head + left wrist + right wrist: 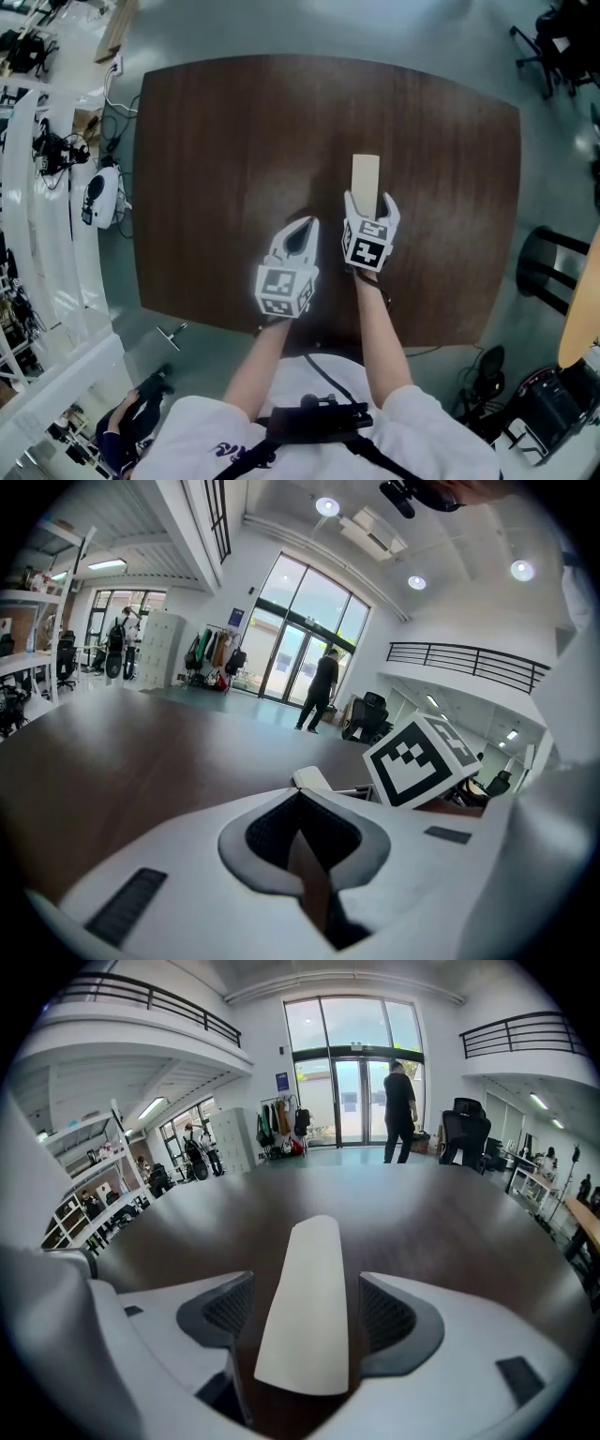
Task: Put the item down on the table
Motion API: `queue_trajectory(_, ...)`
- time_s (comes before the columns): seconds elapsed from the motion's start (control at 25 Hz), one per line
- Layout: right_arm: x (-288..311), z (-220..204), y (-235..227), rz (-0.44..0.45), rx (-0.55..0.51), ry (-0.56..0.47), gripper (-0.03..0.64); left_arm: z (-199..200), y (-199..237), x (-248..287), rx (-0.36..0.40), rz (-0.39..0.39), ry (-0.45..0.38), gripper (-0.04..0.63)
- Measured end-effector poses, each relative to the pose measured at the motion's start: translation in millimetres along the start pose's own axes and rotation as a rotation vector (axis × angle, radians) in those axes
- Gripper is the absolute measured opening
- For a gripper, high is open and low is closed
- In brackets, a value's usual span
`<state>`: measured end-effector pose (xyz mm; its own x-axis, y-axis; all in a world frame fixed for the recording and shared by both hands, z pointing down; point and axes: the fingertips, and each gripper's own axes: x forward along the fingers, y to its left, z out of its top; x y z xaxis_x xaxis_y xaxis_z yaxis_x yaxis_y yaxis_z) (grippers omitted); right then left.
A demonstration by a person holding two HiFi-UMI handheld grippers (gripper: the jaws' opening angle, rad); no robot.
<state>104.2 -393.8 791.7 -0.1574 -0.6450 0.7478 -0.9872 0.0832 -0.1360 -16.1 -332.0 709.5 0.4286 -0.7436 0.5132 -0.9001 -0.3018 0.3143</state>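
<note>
The item is a flat cream-coloured strip (pixel 366 176) lying lengthwise on the dark brown table (pixel 216 141). Its near end sits between the jaws of my right gripper (pixel 372 203). In the right gripper view the strip (pixel 309 1288) has a gap on each side, and my right gripper (pixel 306 1299) stands open around it without touching it. My left gripper (pixel 304 228) hovers over the table just left of the right one, shut with nothing in it. The left gripper view shows its jaws (pixel 300 803) pressed together, with the strip's end (pixel 312 780) and the right gripper's marker cube (pixel 424 759) beyond.
White shelving (pixel 37 187) and cables (pixel 103 192) line the floor left of the table. A black stool (pixel 553 262) and equipment stand at the right. A person (pixel 400 1112) stands far off by the glass doors, and an office chair (pixel 467 1138) is nearby.
</note>
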Motion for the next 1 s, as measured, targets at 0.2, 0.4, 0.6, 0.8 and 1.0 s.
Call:
queue_trajectory(0.2, -56.6, 14.0, 12.1, 0.019, -0.014, -0.103, 0.337, 17.6, -17.2, -38.5, 0.019, -0.017, -0.053, 0.012)
queue_trajectory(0.4, -145.6, 11.7, 43.8, 0.054, -0.031, -0.222, 0.305, 34.0, -31.5, -105.1, 0.043, -0.030, -0.126, 0.012)
queue_trajectory(0.6, -244.1, 12.2, 80.0, 0.093, -0.045, -0.367, 0.141, 58.6, -52.2, -176.4, 0.076, -0.041, -0.219, 0.012)
queue_trajectory(0.8, -334.1, 28.8, 115.1, 0.194, -0.070, -0.546, 0.008, 79.0, -83.2, -234.1, 0.129, -0.064, -0.306, 0.011)
queue_trajectory(1.0, -424.5, 18.9, 155.1, 0.225, -0.133, -0.703, 0.006, 81.2, -102.4, -306.3, 0.184, -0.089, -0.392, 0.011)
